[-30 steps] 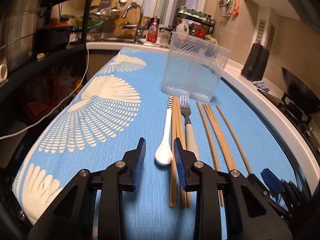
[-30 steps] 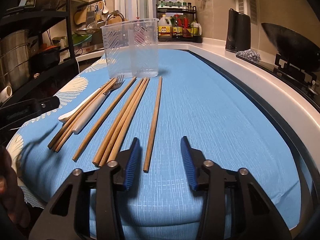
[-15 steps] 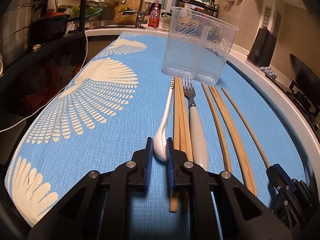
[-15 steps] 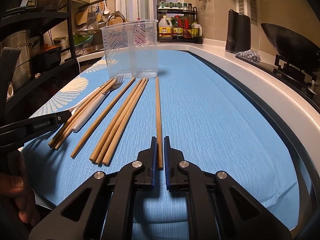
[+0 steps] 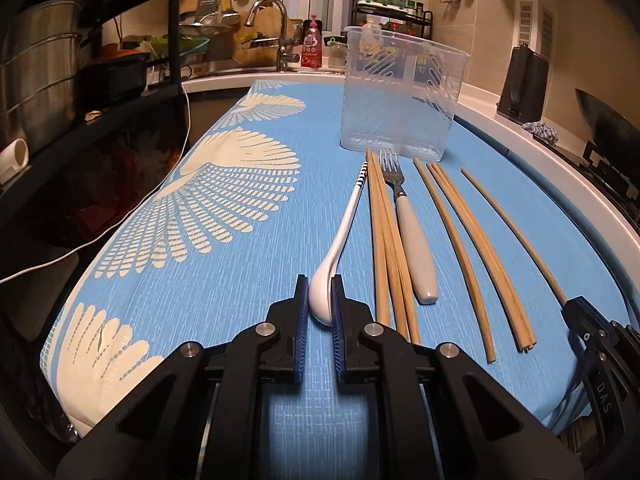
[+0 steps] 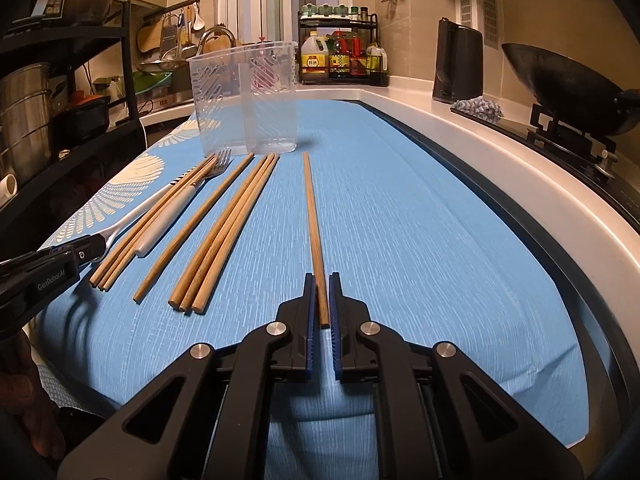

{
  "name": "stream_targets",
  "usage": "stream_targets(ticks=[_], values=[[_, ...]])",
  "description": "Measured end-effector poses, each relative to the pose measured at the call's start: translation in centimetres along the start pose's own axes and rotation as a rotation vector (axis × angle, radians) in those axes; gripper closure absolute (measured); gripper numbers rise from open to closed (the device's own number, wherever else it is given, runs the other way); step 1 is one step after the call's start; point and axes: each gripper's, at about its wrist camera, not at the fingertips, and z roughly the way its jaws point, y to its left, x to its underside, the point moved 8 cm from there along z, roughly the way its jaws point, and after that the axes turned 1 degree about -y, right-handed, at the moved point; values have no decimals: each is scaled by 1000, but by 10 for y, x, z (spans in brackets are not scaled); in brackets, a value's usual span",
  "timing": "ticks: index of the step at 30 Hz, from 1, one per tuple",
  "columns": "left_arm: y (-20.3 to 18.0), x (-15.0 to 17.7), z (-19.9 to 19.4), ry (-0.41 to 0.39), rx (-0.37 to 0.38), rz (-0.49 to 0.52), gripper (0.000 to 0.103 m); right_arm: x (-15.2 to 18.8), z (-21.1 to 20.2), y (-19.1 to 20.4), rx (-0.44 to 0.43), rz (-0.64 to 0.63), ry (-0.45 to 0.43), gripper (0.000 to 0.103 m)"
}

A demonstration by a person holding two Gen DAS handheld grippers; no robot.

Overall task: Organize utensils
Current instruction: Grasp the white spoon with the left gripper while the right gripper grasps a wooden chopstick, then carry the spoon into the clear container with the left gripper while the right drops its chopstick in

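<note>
My left gripper point(image 5: 320, 292) is shut on the bowl of a white spoon point(image 5: 340, 236) that lies on the blue cloth point(image 5: 240, 280). My right gripper point(image 6: 322, 292) is shut on the near end of a single wooden chopstick point(image 6: 311, 216). Between them lie several more chopsticks point(image 5: 384, 240) and a fork with a white handle point(image 5: 412, 236). A clear plastic utensil holder point(image 5: 400, 100) with two compartments stands upright and empty at the far end of the row; it also shows in the right wrist view point(image 6: 244, 100).
A black shelf rack with pots point(image 5: 60, 80) stands left of the table. A white counter edge point(image 6: 500, 168) runs along the right, with a wok point(image 6: 560, 88) and a black kettle point(image 6: 456, 68). A sink and tap point(image 5: 268, 32) are at the back.
Both grippers were open a second ago. The left has moved forward and closed on the spoon's bowl. The right has closed on the end of the single chopstick.
</note>
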Motion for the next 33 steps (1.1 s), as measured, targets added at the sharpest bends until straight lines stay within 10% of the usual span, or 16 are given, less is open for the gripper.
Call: stream_targets(ticks=[33], values=[[-7,0,0,-33,-22,56,91,-6,-7,5,7,-31,-25,98]])
